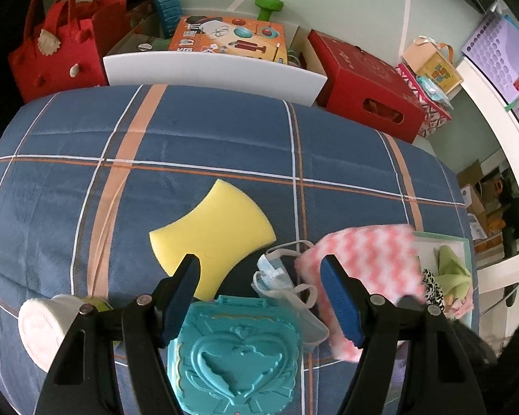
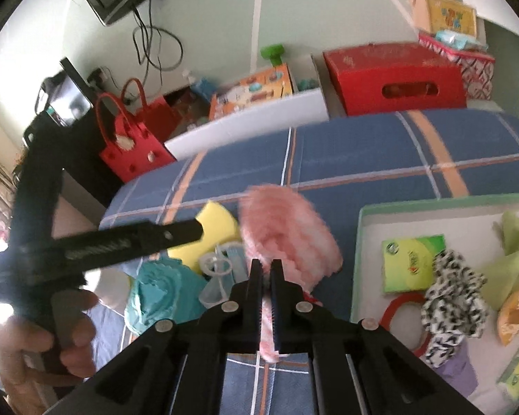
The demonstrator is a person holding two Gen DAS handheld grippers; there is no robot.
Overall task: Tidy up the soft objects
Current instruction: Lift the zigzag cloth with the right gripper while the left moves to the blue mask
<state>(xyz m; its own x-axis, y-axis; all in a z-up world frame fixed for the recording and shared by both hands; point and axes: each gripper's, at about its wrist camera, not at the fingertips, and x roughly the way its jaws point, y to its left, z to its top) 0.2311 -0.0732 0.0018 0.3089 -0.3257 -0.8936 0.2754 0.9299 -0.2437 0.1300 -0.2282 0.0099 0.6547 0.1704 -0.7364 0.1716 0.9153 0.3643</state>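
Behind the plaid blue bedspread (image 1: 207, 131), a red felt tote (image 1: 57, 53) stands at the left, just beside a white bin (image 1: 211, 72) holding an orange picture box (image 1: 230, 39). A green dumbbell (image 1: 268, 7) pokes up behind that. Next along sits a red carton (image 1: 366, 84) (cutout handle facing us). On the bedspread, near its front edge, lies a teal heart-embossed plastic case (image 1: 235, 352).

Fluffy pink cloth (image 2: 287, 238), matt yellow foam sponge (image 1: 212, 231) (porous-looking), glossy teal plastic case (image 1: 235, 356).
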